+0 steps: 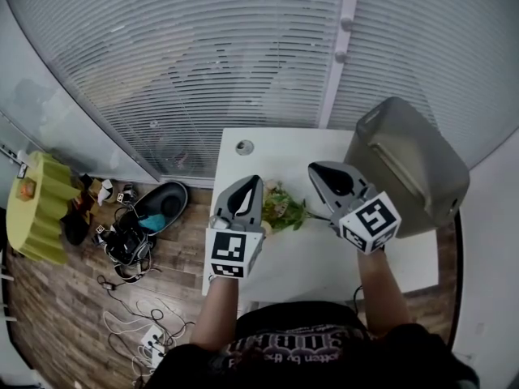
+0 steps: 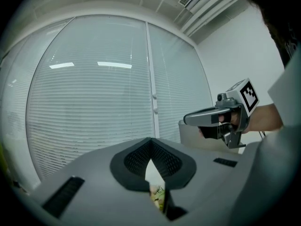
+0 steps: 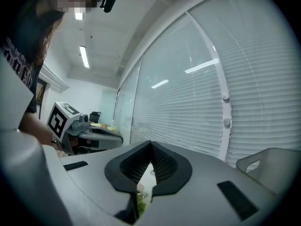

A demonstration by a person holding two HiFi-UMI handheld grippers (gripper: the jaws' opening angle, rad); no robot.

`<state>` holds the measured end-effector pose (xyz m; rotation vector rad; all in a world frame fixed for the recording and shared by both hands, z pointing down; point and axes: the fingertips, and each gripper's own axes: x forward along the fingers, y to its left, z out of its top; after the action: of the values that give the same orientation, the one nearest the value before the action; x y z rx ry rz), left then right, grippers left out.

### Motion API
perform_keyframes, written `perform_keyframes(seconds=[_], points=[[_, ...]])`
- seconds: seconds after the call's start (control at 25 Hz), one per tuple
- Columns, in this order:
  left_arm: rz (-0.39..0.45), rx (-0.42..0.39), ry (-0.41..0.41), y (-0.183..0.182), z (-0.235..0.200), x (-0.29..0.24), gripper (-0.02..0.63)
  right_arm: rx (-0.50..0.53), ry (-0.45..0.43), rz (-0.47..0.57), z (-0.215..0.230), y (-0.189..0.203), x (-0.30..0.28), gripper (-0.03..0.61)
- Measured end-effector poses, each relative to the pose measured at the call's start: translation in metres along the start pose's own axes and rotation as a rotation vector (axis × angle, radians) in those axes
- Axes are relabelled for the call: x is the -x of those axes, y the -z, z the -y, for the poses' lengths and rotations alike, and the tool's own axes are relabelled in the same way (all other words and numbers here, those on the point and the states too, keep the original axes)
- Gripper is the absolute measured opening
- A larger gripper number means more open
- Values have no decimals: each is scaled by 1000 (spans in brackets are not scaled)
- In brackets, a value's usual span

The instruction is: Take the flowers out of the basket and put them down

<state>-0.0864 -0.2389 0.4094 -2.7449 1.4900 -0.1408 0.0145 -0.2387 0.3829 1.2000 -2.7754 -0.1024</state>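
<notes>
A small bunch of green and pale flowers [image 1: 284,207] lies low between my two grippers, over the white table [image 1: 324,270]. A thin stem runs from it toward the underside of my right gripper [image 1: 315,168]; whether it is held is hidden. My left gripper [image 1: 256,180] sits just left of the bunch. Both point level and away from me. In the left gripper view the jaws [image 2: 151,144] meet at the tips, flowers [image 2: 159,194] showing below. The right gripper view shows shut jaws [image 3: 150,147] with flowers [image 3: 142,197] beneath. The grey basket [image 1: 405,164] stands at the right.
Window blinds [image 1: 203,63] run behind the table's far edge. A round grommet [image 1: 244,147] sits at the table's far left corner. On the wooden floor to the left lie a black bag [image 1: 158,205], tangled cables [image 1: 134,298] and a green stool [image 1: 40,209].
</notes>
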Motion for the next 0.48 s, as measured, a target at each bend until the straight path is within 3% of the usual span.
perform_keyframes(seconds=[0.48], points=[[6, -3, 5, -3, -1, -3, -2, -12, 22, 22, 4, -4, 3, 26]])
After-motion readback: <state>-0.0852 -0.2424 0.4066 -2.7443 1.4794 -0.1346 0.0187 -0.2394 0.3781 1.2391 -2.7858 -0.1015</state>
